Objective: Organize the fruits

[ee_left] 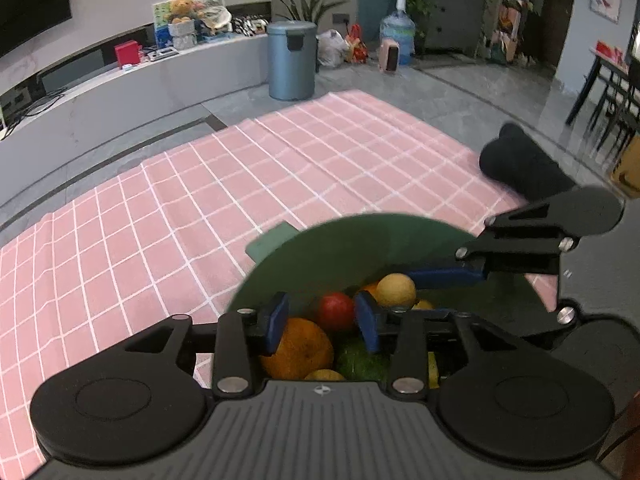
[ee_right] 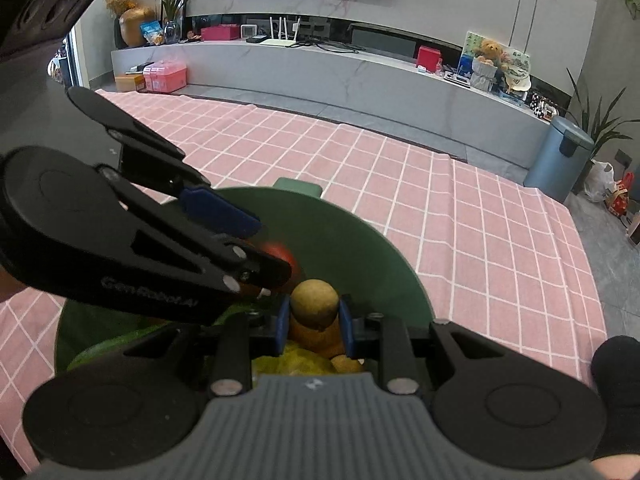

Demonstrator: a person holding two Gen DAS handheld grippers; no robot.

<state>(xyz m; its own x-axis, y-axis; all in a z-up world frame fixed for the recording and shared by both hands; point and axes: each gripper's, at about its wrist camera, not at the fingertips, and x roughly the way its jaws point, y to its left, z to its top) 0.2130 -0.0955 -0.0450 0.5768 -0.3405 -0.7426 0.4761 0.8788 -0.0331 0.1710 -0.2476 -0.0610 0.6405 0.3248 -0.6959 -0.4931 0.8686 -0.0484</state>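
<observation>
A green bowl point(ee_left: 344, 248) stands on the pink checked cloth and holds several fruits. My left gripper point(ee_left: 322, 322) hangs open over it, above an orange point(ee_left: 300, 348), a red fruit point(ee_left: 335, 311) and a green fruit point(ee_left: 360, 360). My right gripper point(ee_right: 314, 320) is shut on a round yellow-brown fruit point(ee_right: 314, 298) inside the bowl point(ee_right: 360, 248). The same fruit shows in the left wrist view point(ee_left: 396, 290) beside the right gripper's blue pads point(ee_left: 444, 276). The left gripper crosses the right wrist view point(ee_right: 224, 216), partly hiding the red fruit point(ee_right: 286, 256).
The pink checked cloth point(ee_left: 200, 208) covers the floor around the bowl. A blue-grey bin point(ee_left: 291, 60) stands past its far edge, with a water jug point(ee_left: 398, 36) and bags. A long white TV bench point(ee_right: 320, 72) runs along the wall.
</observation>
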